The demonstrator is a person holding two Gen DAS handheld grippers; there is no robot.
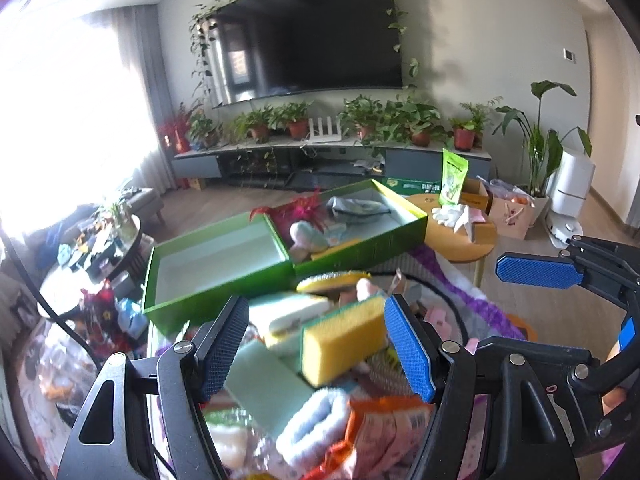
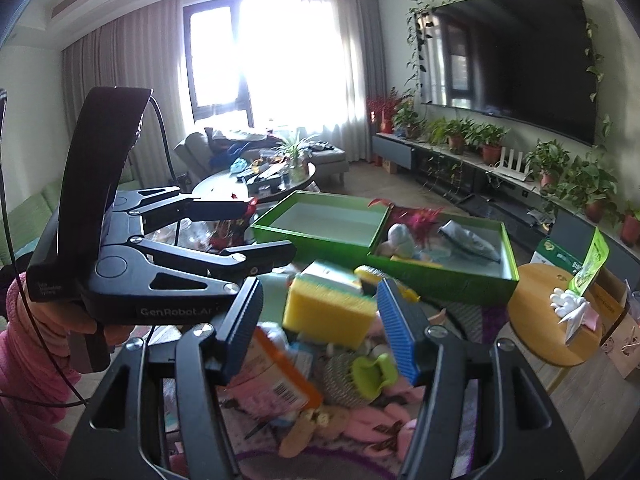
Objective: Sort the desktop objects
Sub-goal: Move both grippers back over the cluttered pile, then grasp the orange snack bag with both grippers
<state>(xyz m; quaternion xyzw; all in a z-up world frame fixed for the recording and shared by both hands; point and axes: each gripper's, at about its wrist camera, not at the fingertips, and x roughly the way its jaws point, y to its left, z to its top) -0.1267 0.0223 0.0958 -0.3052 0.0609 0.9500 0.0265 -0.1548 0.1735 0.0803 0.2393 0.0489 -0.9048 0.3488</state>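
A pile of small objects lies on the table before two green boxes. A yellow sponge with a green top [image 1: 342, 340] [image 2: 326, 312] sits on the pile. My left gripper [image 1: 316, 356] is open, its blue pads on either side of the sponge and above it. My right gripper [image 2: 320, 332] is open too, over the same pile. The left green box [image 1: 208, 264] [image 2: 320, 220] is empty. The right green box [image 1: 360, 232] [image 2: 444, 252] holds a red feathery thing, a grey cloth and plush items. The right gripper's fingers [image 1: 540, 272] show in the left wrist view.
The pile also holds an orange snack packet [image 2: 280, 376], a green clip [image 2: 372, 372], a steel scourer [image 2: 344, 380] and a light blue fluffy item [image 1: 316, 420]. A round yellow stool [image 2: 552, 320] with white gloves stands to the right. A cluttered coffee table [image 2: 260, 180] is behind.
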